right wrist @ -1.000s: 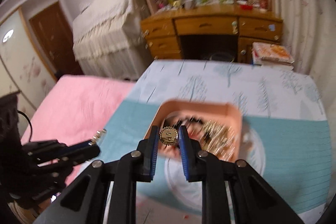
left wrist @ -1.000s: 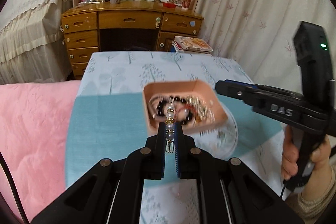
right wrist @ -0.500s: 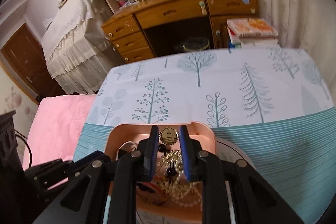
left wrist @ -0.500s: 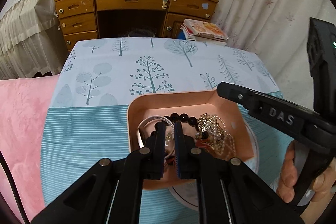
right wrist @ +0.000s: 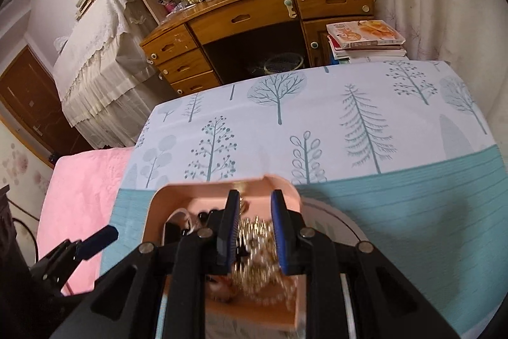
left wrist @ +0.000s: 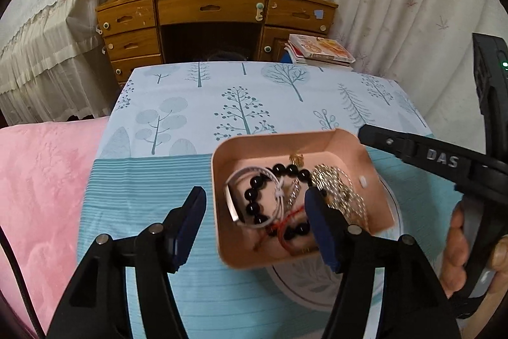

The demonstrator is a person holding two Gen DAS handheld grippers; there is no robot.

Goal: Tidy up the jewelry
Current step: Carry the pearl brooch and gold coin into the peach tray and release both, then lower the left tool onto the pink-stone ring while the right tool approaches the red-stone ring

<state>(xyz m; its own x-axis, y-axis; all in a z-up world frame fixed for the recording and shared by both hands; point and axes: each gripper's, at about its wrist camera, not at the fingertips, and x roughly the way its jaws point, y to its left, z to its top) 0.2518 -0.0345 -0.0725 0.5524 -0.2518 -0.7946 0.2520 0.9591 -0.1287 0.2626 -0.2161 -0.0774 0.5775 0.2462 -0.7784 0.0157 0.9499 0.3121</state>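
Two grippers work over a table (left wrist: 177, 180) draped in a tree-print cloth, with a pink bedspread (left wrist: 41, 180) at its left edge and a wooden desk (left wrist: 216, 18) beyond. On the left, the left gripper (left wrist: 254, 223) hangs low with its jaws spread wide, one finger outside the pink tray (left wrist: 250, 250) and one over it, holding nothing. Inside the tray lie a black bead bracelet (left wrist: 254, 196), a white bangle (left wrist: 233, 202) and a heap of gold chains (left wrist: 336, 189). To the right, the right gripper (right wrist: 254, 231) points down into the tray (right wrist: 155, 208), jaws parted around the gold chains (right wrist: 257, 256) without pinching them. A white plate (left wrist: 298, 285) sits under the tray.
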